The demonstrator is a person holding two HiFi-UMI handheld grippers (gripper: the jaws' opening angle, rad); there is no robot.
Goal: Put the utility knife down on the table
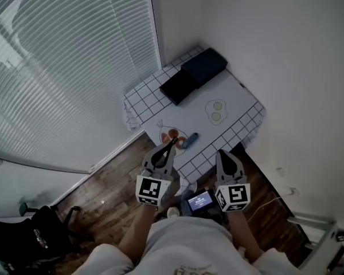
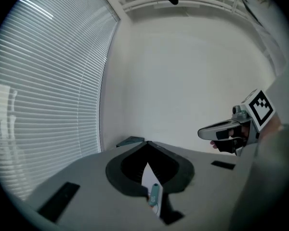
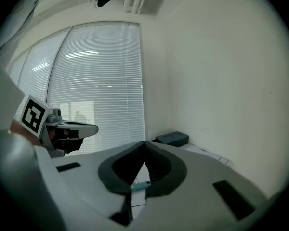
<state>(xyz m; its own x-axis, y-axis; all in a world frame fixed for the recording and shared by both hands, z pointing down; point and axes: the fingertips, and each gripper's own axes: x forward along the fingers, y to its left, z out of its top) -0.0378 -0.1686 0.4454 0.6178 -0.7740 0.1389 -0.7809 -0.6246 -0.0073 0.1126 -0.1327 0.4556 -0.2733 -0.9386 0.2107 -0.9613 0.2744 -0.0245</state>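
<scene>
A small bench (image 1: 235, 96) with a grid cloth stands in the corner between blinds (image 1: 63, 67) and a white wall (image 1: 286, 67), over a wood floor (image 1: 114, 182). Two dark boxes (image 1: 203, 66) sit at its back. The knife (image 1: 190, 140) lies on the cloth near the front edge. The left gripper (image 1: 173, 141) and right gripper (image 1: 222, 153) hover side by side above that edge, jaws pressed together, empty.

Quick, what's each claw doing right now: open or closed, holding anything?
Left claw: closed, holding nothing.
Right claw: closed, holding nothing.
The utility knife lies on the table, in neither claw.
</scene>
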